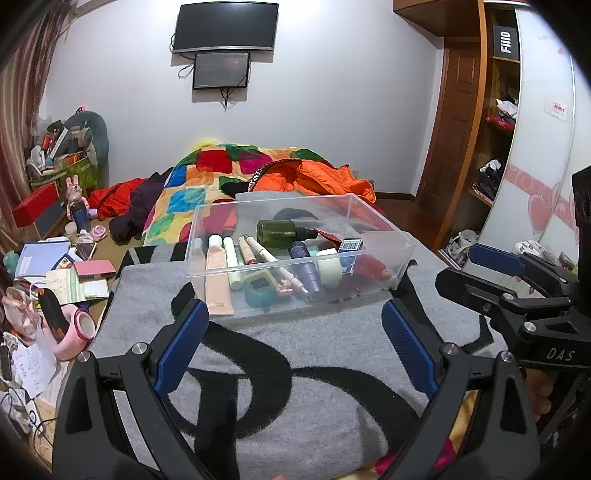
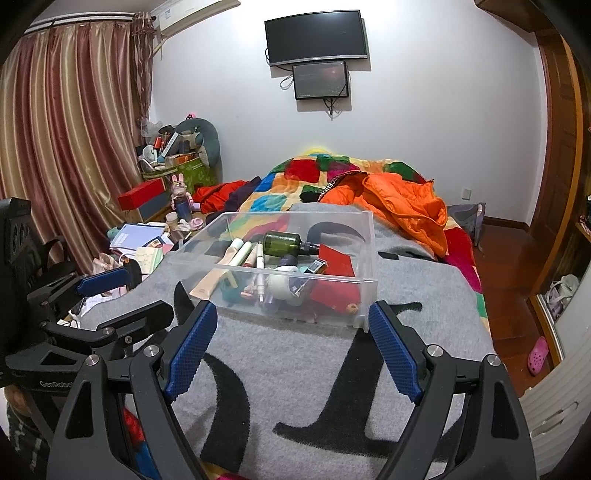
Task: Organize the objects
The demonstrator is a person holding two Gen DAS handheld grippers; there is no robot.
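- clear plastic bin [image 1: 369, 218] sits on a grey blanket [image 1: 314, 369] patterned with black shapes, spread over the near end of a bed; in the left wrist view its long axis runs left to right, one long wall facing the cameras.
- inside, a dark green bottle [image 1: 279, 229] lies on its side at the far wall, long axis left to right, black nozzle pointing right.
- a beige tube [image 1: 218, 277] and a pale green tube [image 1: 232, 264] lie side by side at the left end, long axes running near to far.
- a white pen [image 1: 275, 264] lies diagonally across the middle, running from far left to near right.
- a small blue box [image 1: 349, 249] stands among the items toward the right end.
- left gripper [image 1: 295, 350] hovers just short of the bin's near wall, blue-padded fingers spread wide, nothing between them.
- right gripper [image 2: 291, 350] is beside it to the right, likewise short of the bin, fingers wide apart and holding nothing.
- beyond the bin, an orange jacket [image 2: 402, 203] lies bunched on a multicoloured quilt [image 1: 192, 177]; two dark screens hang on the far wall, the larger screen [image 2: 317, 36] above the smaller.
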